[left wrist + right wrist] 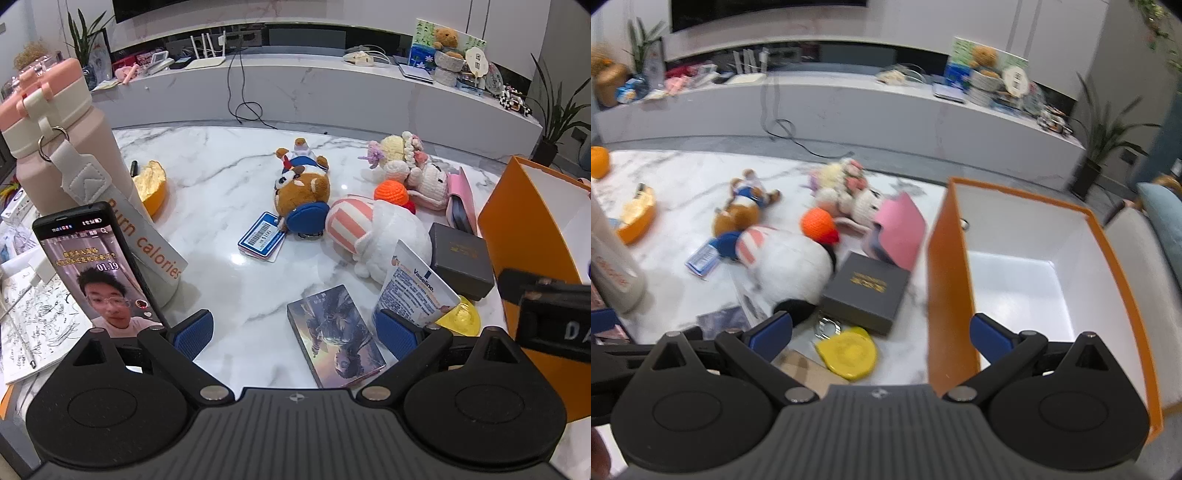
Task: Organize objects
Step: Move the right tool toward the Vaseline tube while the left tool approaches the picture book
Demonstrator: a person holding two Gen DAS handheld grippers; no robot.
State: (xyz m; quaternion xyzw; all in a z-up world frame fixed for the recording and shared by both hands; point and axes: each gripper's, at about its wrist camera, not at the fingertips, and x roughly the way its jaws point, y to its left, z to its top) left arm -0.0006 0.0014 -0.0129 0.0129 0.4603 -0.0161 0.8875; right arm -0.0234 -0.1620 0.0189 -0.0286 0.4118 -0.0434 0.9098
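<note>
Left hand-held gripper [294,334] spread wide, nothing held, card box [334,334] on worktop [221,177] between fingers. Right hand-held gripper [881,338] gaping too, orange box [947,280] wall between fingers, yellow disc [849,352] just ahead-left.

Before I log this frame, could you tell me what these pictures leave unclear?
- Orange box: left wrist view shows only its outer wall; inside hidden.
- Illustrated box: blurred, partly behind the right tool in right wrist view.
- Vaseline tube: small print unreadable, lower end behind a finger.

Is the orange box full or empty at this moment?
Empty, as far as visible: the orange box is open on top, showing only bare white walls and floor.
</note>
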